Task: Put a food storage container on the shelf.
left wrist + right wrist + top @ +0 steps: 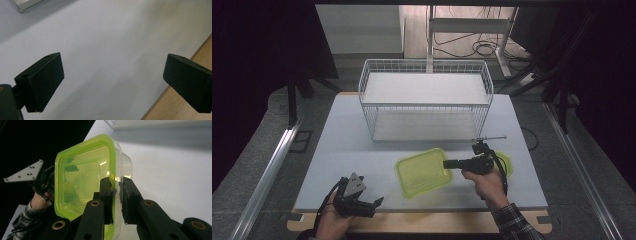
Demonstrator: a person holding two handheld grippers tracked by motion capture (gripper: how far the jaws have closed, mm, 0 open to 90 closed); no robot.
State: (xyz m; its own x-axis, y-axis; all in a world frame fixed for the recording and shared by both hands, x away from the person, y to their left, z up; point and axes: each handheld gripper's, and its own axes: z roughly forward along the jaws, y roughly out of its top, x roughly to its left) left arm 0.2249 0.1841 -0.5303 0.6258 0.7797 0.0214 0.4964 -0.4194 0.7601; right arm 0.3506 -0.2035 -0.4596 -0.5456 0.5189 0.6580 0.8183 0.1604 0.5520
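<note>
Black jaws of the right gripper [116, 195] pinch the rim of the green container [85, 180], lifting it tilted above the white table [352, 150]. It seems light, thin and slippery, so a rim grip suits. Idle near the table's front edge, the left gripper [113, 80] stands spread. Behind stands a wire basket [424, 100].

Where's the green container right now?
In the high view the green container sits front and centre-right on the table, before the wire basket. The right tool is shut on its right rim.
</note>
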